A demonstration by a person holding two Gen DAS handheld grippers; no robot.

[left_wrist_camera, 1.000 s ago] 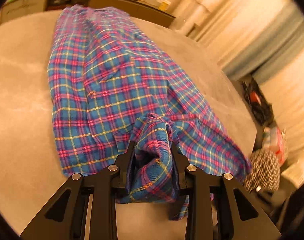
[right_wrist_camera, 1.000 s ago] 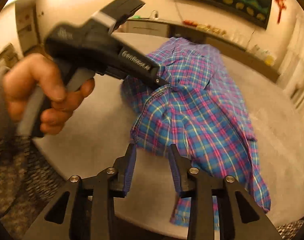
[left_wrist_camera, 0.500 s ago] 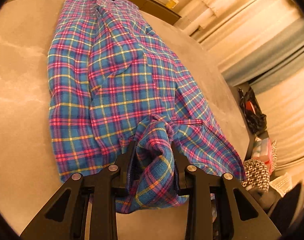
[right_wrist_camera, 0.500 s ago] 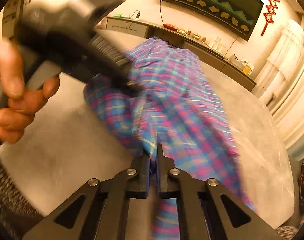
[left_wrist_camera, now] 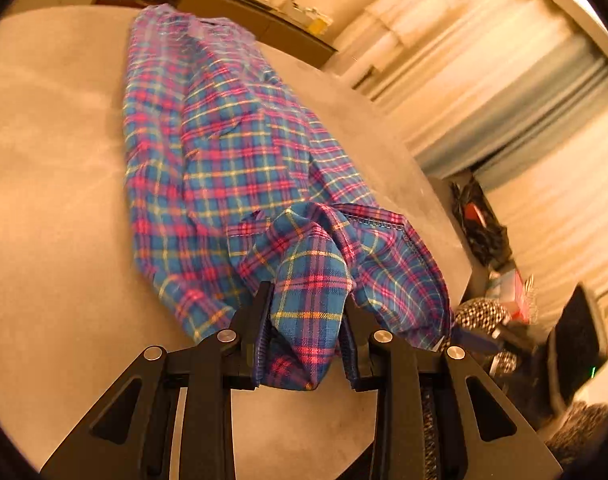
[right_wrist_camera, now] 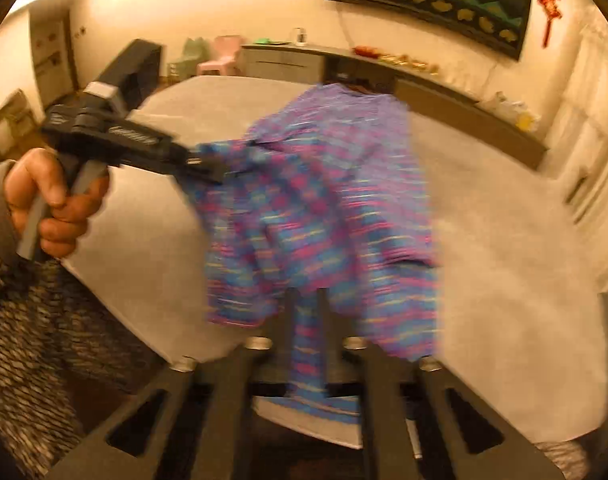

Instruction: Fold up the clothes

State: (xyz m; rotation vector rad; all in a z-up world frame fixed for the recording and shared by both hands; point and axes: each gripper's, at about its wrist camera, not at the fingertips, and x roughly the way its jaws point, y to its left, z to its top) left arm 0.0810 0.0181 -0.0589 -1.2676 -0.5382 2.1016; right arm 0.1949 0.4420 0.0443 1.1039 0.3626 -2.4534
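A blue, pink and yellow plaid cotton shirt (left_wrist_camera: pixel 239 152) is lying lengthwise on the grey round surface (left_wrist_camera: pixel 55 200). The left hand-held gripper (left_wrist_camera: pixel 308 312) is pinching its bunched near hem, and the right hand-held gripper (right_wrist_camera: pixel 306 312) is clamping another hem fold.

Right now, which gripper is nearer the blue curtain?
Right. The right gripper grips the shirt hem on the side toward the blue curtain; the left gripper grips it farther away.
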